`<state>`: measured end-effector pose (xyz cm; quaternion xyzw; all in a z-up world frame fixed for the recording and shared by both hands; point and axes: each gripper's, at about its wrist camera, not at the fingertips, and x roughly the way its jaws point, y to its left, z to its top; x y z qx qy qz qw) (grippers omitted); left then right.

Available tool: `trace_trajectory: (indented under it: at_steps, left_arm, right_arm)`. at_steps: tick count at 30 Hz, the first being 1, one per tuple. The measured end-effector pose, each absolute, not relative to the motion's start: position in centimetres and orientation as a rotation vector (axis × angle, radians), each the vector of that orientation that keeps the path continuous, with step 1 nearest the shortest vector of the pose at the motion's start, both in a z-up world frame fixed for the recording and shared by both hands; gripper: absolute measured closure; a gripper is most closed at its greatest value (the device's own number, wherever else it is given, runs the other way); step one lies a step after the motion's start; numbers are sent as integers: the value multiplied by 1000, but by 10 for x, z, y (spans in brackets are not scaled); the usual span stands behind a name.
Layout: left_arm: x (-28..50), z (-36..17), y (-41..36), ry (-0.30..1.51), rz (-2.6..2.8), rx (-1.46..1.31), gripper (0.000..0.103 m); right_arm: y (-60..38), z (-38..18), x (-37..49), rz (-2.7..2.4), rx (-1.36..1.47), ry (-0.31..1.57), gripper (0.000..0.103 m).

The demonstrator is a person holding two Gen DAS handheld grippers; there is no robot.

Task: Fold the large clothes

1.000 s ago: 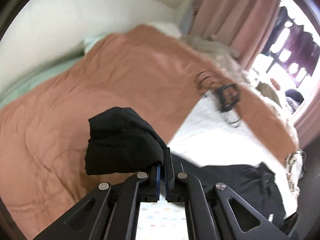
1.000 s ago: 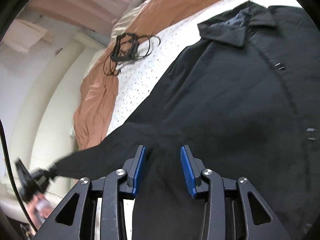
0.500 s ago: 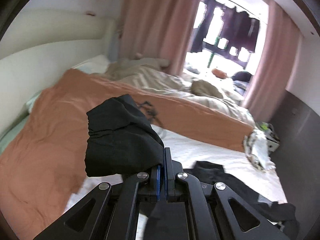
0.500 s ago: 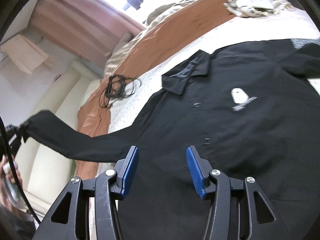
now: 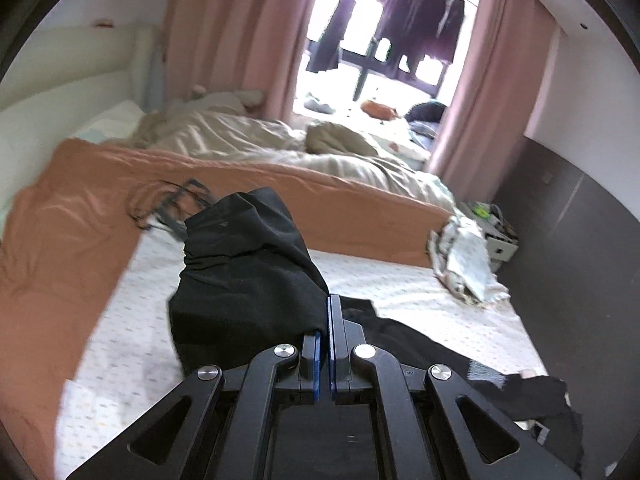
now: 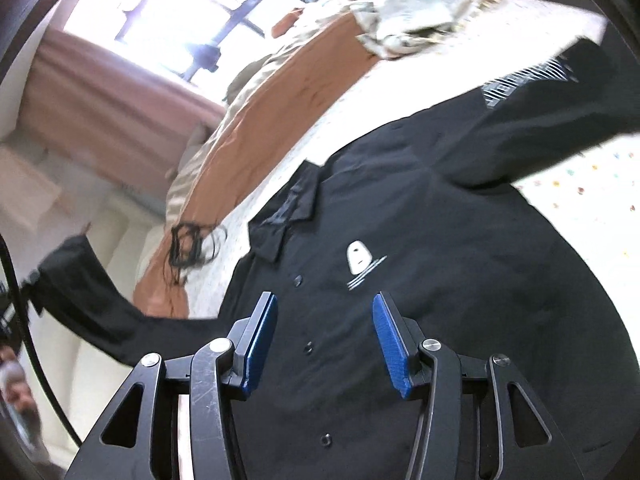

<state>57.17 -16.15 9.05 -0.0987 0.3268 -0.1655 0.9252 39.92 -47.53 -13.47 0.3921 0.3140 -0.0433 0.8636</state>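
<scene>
A black button-up shirt point(image 6: 460, 280) with a white chest logo lies spread face up on the white dotted bed sheet point(image 6: 592, 184). My left gripper point(image 5: 328, 316) is shut on the cuff of the shirt's left sleeve point(image 5: 244, 272) and holds it lifted above the bed. The raised sleeve also shows in the right wrist view point(image 6: 88, 300), stretched out to the left. My right gripper point(image 6: 324, 320) is open and empty, just above the shirt's button placket below the collar point(image 6: 288, 216).
An orange-brown blanket point(image 5: 80, 216) covers the left and far side of the bed, with a tangle of black cables point(image 5: 168, 200) on it. A crumpled light cloth point(image 5: 464, 260) lies at the far right bed corner. Beige bedding point(image 5: 248, 140) is piled by the window.
My left gripper has lifted the sleeve cuff and swung it toward the window side. My right gripper has moved up the shirt front toward the collar and opened wider.
</scene>
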Motion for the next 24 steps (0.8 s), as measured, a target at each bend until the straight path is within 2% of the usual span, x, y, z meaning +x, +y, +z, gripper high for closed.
trace_trajectory:
  at_steps: [4, 6, 7, 8, 9, 10, 12, 17, 24]
  left_arm:
    - [576, 77, -197, 731, -441, -235, 101]
    - [573, 72, -216, 765, -498, -209, 97]
    - [571, 70, -222, 777, -509, -184, 85]
    - [569, 67, -229, 793, -524, -156, 55]
    - [567, 62, -235, 807, -535, -133, 36]
    - [563, 59, -235, 804, -532, -120, 9]
    - [549, 54, -228, 729, -529, -120, 5]
    - [542, 30, -197, 744, -486, -201, 5]
    - [527, -41, -136, 746, -369, -365, 6]
  right_arm:
    - [-491, -132, 393, -125, 874, 630, 52]
    - [-492, -130, 396, -125, 882, 621, 52]
    - [-491, -131, 399, -125, 883, 620, 52]
    - [-490, -131, 399, -126, 883, 619, 52]
    - [-490, -131, 400, -126, 882, 622, 52]
    - [-489, -131, 399, -127, 881, 624, 52]
    - [-489, -130, 399, -126, 877, 624, 52]
    - [-485, -127, 399, -135, 855, 622, 52]
    - [-466, -125, 412, -159, 757, 664, 52]
